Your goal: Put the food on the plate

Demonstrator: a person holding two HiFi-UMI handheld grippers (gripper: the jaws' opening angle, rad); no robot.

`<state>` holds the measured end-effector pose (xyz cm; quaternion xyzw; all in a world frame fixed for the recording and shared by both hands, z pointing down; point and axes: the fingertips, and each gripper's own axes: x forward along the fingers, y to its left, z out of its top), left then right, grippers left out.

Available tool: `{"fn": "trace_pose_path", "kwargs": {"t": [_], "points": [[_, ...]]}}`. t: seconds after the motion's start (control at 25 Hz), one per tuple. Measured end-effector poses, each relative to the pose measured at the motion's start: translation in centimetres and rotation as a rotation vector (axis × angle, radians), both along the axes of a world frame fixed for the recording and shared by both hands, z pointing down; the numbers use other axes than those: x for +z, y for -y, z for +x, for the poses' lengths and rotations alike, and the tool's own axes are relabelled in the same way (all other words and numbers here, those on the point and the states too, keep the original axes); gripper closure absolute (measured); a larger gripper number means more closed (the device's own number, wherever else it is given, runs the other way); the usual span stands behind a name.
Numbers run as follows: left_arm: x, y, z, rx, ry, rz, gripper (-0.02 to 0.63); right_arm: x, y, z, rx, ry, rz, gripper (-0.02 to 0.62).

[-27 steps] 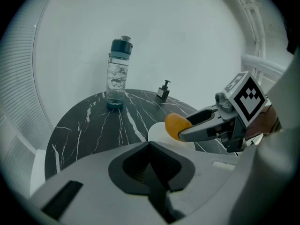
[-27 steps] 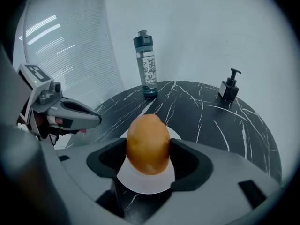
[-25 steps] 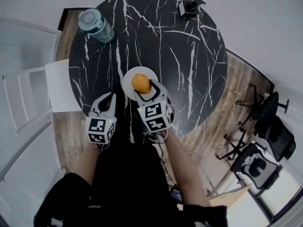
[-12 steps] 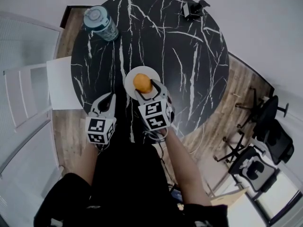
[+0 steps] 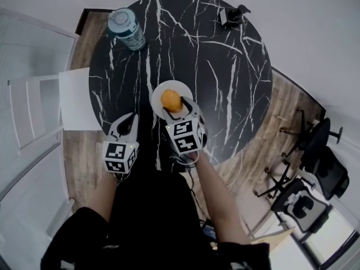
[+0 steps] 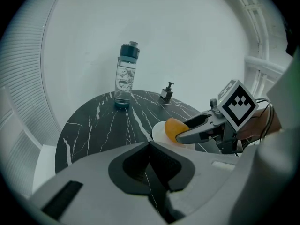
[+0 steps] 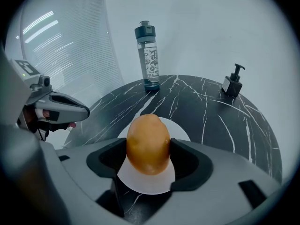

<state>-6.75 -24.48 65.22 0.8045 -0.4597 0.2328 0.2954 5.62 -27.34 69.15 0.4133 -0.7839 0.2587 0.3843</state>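
An orange, egg-shaped food [image 5: 171, 100] is held upright between the jaws of my right gripper [image 5: 172, 105], which is shut on it over the white plate [image 5: 161, 90]. In the right gripper view the food [image 7: 148, 144] fills the gap between the pads, with the plate [image 7: 180, 131] beneath it. I cannot tell whether it touches the plate. From the left gripper view the food [image 6: 173, 127] hangs at the plate's [image 6: 158, 131] near side. My left gripper [image 5: 131, 120] hovers left of the plate, shut and holding nothing [image 6: 150, 146].
The round black marble table [image 5: 225, 83] also carries a clear water bottle with a teal cap [image 5: 127, 29] at the far left and a small black pump dispenser [image 5: 230, 17] at the far right. A white chair [image 5: 79, 97] stands to the left, office chairs [image 5: 320, 145] to the right.
The whole head view has shifted slightly. Both grippers and the food keep their places relative to the plate.
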Motion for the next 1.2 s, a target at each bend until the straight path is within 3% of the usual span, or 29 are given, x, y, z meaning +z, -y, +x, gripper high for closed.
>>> {"fn": "trace_pose_path", "kwargs": {"t": [0.32, 0.96, 1.2], "points": [[-0.8, -0.7, -0.5, -0.01, -0.003, 0.01, 0.607, -0.4, -0.1, -0.2, 0.032, 0.019, 0.023, 0.302], [-5.8, -2.4, 1.4, 0.025, -0.013, 0.104, 0.607, -7.2, -2.9, 0.7, 0.14, 0.16, 0.202, 0.295], [-7.7, -3.1, 2.3, 0.027, -0.02, 0.137, 0.607, -9.6, -4.4, 1.5, 0.202, 0.203, 0.253, 0.418]]}}
